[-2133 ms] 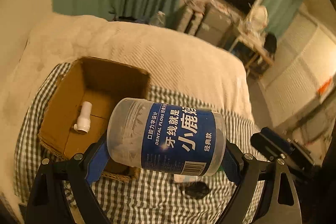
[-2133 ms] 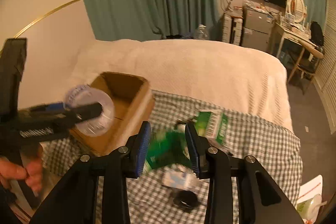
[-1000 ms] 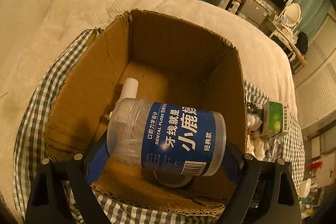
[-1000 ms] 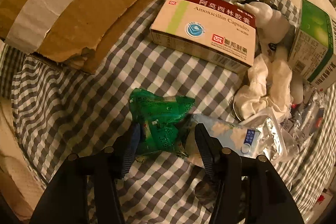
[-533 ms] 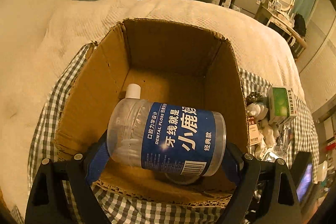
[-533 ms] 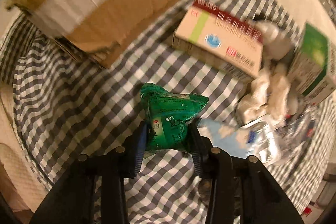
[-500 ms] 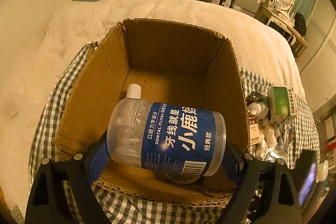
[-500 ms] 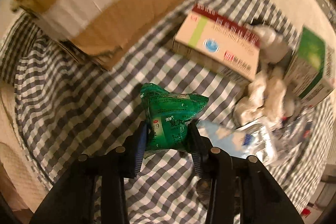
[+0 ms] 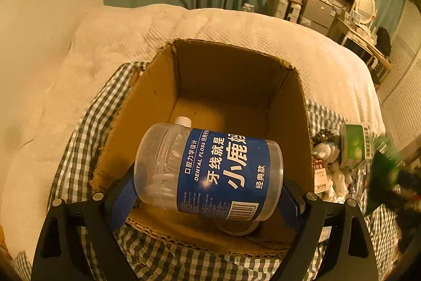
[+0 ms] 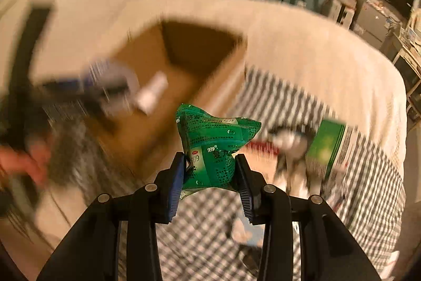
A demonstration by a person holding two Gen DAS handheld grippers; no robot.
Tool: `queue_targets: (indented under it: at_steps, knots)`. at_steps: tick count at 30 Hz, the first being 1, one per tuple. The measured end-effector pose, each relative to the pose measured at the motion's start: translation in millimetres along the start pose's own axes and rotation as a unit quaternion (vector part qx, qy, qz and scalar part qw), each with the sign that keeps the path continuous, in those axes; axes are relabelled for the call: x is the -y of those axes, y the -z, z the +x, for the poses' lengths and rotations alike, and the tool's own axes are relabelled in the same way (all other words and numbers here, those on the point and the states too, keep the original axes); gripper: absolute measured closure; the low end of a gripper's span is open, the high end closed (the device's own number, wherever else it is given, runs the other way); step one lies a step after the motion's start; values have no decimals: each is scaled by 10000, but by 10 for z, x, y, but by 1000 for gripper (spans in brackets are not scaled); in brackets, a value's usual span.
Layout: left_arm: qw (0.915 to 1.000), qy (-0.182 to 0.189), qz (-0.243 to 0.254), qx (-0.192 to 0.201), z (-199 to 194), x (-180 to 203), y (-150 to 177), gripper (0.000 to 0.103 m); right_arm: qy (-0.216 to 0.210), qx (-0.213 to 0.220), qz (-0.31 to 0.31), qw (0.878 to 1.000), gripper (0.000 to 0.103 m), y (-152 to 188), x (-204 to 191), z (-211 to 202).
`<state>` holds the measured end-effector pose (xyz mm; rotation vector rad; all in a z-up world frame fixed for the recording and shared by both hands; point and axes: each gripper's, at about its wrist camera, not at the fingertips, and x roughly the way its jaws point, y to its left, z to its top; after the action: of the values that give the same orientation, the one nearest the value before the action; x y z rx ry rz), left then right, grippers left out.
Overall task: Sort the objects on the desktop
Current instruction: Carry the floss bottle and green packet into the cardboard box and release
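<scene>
My left gripper (image 9: 208,191) is shut on a clear dental floss jar (image 9: 210,171) with a blue label, held sideways over the near part of the open cardboard box (image 9: 158,96). A white plastic fitting (image 9: 183,120) lies on the box floor behind the jar. My right gripper (image 10: 210,175) is shut on a crumpled green packet (image 10: 213,146), lifted above the checked cloth (image 10: 210,233). In the blurred right wrist view the box (image 10: 184,57) lies ahead to the left, with the left gripper and its jar (image 10: 105,86) at its left side.
A green-and-white carton (image 9: 355,146), white crumpled items (image 9: 331,165) and foil packs lie on the checked cloth (image 9: 76,149) right of the box. A roll of tape (image 9: 236,227) sits in the box's near corner. A white quilt (image 9: 236,28) covers the bed beyond. A hand (image 10: 23,162) shows at far left.
My right gripper closed on the green packet and lifted it well up off the cloth, tilting toward the box. The left gripper stayed over the box with the jar.
</scene>
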<state>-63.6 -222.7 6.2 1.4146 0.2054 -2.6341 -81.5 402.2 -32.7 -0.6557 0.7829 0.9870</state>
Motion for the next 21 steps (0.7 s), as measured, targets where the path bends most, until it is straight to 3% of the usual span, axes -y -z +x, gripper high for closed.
queue_targets:
  at_steps: [4,14,16,17,21]
  knots:
    - [9998,-98,-130,64,-12,-66,-24,10,-162,425,158,9988,66,-362,-201,-57]
    - [9996,-92,-266,49,28,-230,-34,10,-574,416,467,9964,64,-559,-365,237]
    - [9994,-55,-328,-5,34,-237,-43,10,-635,470,556,9953,47,-544,-374,251]
    - [9994,-62,-326,22,19,-227,-45,10,-709,522,623,9942,43,-546,-362,245]
    - [9996,-202,-128,119,-39,-136,-65,8,-727,667,699,9927,41,-567,-282,174]
